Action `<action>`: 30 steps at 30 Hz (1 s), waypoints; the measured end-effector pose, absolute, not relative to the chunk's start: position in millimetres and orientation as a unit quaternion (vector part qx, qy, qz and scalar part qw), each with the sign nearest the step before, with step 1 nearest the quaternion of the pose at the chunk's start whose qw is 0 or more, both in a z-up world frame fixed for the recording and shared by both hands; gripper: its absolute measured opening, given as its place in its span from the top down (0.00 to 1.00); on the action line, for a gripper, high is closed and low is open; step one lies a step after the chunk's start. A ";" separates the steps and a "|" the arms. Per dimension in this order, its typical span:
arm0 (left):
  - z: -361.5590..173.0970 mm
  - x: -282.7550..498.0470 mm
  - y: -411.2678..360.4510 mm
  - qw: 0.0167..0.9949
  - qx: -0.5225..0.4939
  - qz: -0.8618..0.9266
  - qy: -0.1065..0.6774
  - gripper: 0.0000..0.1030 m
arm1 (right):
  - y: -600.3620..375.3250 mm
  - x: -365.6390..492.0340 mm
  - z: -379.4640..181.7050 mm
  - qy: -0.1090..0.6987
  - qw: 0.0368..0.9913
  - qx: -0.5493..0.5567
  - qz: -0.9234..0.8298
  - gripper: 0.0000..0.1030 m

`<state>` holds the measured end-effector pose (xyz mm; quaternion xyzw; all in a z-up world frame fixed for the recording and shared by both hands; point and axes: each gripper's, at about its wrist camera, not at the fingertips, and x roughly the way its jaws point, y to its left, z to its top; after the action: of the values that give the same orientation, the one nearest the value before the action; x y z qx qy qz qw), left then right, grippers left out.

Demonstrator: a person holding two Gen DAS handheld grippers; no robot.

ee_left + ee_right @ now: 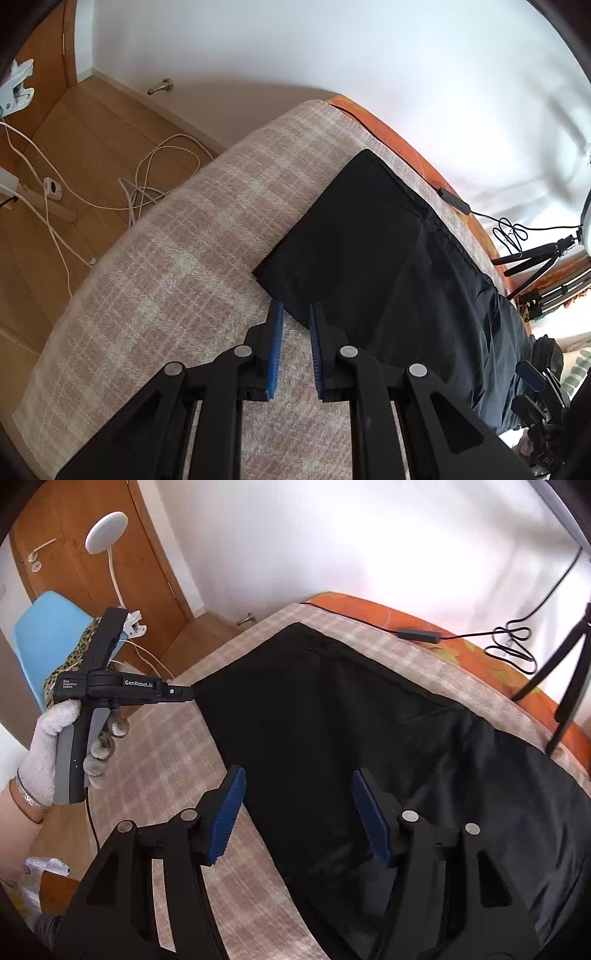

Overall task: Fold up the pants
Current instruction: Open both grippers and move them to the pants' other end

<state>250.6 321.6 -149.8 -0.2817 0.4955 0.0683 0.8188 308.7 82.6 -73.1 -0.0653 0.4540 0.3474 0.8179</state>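
Right gripper (297, 812) splayed above pants (369, 738)

The right gripper (297, 812) fills the lower frame, its blue-padded jaws spread wide over the black pants (369, 738), which lie flat on a beige plaid blanket (166, 757). At nine o'clock a white-gloved hand (51, 753) holds the left gripper (186, 693), whose tip meets the pants' near corner; its jaw state cannot be made out. Toward one o'clock a black cable (417, 635) crosses the blanket onto an orange cover (369, 607). At ten o'clock stand a blue chair (44, 635) and a wooden door (74, 535).
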 end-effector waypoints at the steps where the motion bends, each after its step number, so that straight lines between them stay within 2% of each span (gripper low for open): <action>1: -152.1 251.9 322.9 0.817 -0.286 0.067 0.496 0.89 | 90.3 312.3 -77.7 0.460 0.812 -0.067 0.352 0.39; 12: -167.2 260.3 338.2 0.807 -0.325 0.083 0.485 0.89 | 129.3 327.4 -118.4 0.487 0.791 -0.090 0.360 0.39; 16: -167.3 259.3 343.5 0.808 -0.341 0.079 0.473 0.78 | 130.8 334.4 -123.4 0.490 0.790 -0.089 0.358 0.39; 30: -168.2 268.9 347.5 0.802 -0.353 0.078 0.475 0.78 | 135.9 349.8 -131.2 0.498 0.789 -0.079 0.351 0.39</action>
<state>268.9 347.5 -168.2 -0.3526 0.4754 0.0785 0.8022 349.8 135.9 -131.2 -0.0791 0.4976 0.3514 0.7891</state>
